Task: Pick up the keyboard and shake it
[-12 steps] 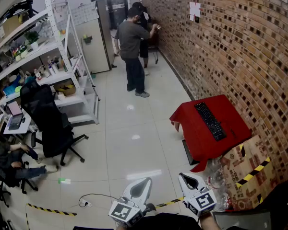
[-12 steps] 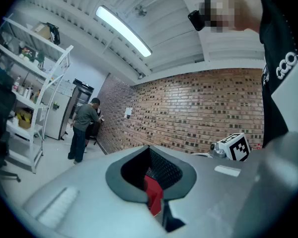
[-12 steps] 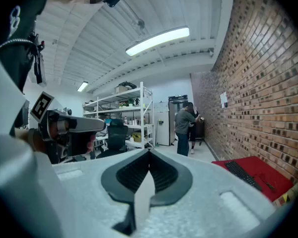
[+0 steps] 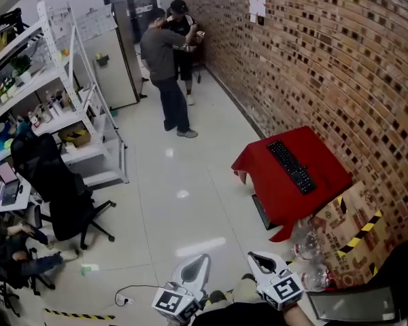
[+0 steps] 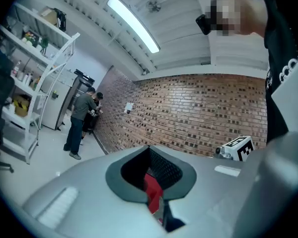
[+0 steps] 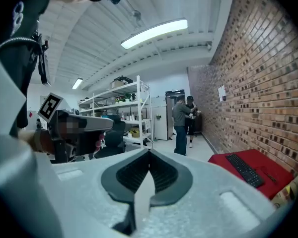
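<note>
A black keyboard (image 4: 292, 166) lies lengthwise on a small table draped in red cloth (image 4: 326, 175) against the brick wall; it also shows at the right of the right gripper view, keyboard (image 6: 244, 169) on the red cloth (image 6: 268, 167). Both grippers are far short of it, low at the bottom of the head view. My left gripper (image 4: 198, 267) is shut with nothing in it, and its own view shows the jaws closed, left gripper (image 5: 154, 182). My right gripper (image 4: 260, 261) is shut and empty too, right gripper (image 6: 146, 180).
Two people (image 4: 164, 73) stand by the wall at the far end. White shelving (image 4: 61, 100) and a black office chair (image 4: 54, 189) line the left side. Cardboard boxes with hazard tape (image 4: 350, 233) and plastic bottles (image 4: 306, 250) sit beside the red table. A cable (image 4: 132, 291) lies on the floor.
The head view has shifted: the table, the two people and the shelving sit a little further left and up in the picture. Both grippers stay shut, low in the view.
</note>
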The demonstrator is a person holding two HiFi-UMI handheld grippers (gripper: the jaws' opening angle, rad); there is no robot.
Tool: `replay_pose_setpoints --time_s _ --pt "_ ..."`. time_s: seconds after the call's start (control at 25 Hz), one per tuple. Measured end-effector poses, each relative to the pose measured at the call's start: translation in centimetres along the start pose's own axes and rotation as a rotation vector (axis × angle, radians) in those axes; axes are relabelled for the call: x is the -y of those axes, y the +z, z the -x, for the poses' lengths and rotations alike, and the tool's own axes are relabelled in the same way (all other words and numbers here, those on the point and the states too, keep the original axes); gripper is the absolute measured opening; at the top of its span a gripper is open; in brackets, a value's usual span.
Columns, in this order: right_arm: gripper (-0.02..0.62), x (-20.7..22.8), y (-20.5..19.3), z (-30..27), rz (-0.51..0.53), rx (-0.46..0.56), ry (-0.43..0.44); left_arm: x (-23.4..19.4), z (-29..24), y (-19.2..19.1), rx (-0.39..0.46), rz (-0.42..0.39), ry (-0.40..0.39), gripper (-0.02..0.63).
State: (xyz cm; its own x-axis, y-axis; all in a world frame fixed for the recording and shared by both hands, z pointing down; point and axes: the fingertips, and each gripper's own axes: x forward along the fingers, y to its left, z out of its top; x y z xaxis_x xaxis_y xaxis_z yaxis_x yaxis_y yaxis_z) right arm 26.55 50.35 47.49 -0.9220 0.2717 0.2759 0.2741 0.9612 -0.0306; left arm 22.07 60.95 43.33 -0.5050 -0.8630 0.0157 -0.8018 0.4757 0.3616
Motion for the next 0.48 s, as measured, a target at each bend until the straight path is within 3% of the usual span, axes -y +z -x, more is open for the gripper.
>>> replay_pose_setpoints --time_s 0.2,0.48 --pt "-0.011 4.0 -0.6 -2.5 -0.039 -0.007 -0.037 -1.5 -4.2 -1.0 -0.037 0.005 -0.036 0.015" --pt "-0.011 11.6 0.5 -9.1 -0.074 0.034 -0.044 -5.7 -11.5 -0.8 -0.084 -0.013 -0.019 0.015"
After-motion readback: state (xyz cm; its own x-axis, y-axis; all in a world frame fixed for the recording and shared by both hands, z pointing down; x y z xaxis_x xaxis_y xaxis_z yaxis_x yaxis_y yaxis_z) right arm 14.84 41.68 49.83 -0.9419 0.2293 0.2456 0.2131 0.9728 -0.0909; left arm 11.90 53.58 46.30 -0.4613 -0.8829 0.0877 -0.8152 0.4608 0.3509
